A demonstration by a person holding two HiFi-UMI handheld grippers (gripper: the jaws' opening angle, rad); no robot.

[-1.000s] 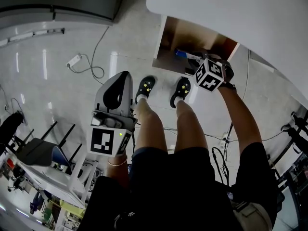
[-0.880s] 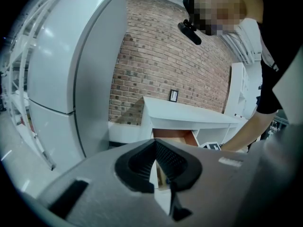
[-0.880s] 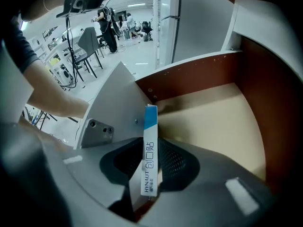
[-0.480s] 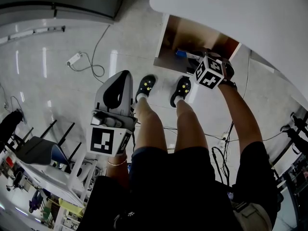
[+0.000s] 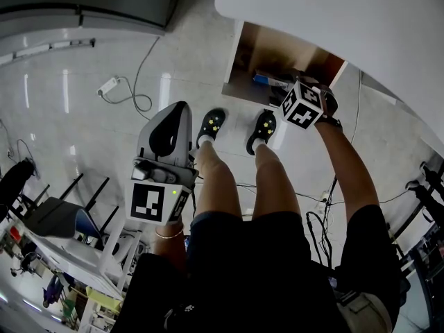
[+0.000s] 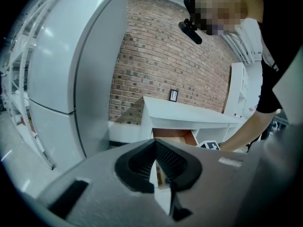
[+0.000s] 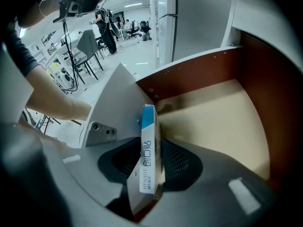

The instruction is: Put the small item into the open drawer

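Releasing step: the right gripper points steeply down into the open drawer. Its jaws have just been opening, and now stand wide with the small box upright on edge between them, no longer pinched.
Box place: over the drawer's bare floor, blue end toward 12 o'clock in the right gripper view, not yet lying flat.
Doing it well: I would spread the pads fully clear, let the box tip onto the floor, then lift straight out without dragging it on a pad.
Risk: the box may lean on the 3 o'clock pad and ride up.
Left gripper: narrowly parted, empty, at 8 o'clock in the head view.
Change: both grippers sit where they were a second ago; only the right jaws differ.
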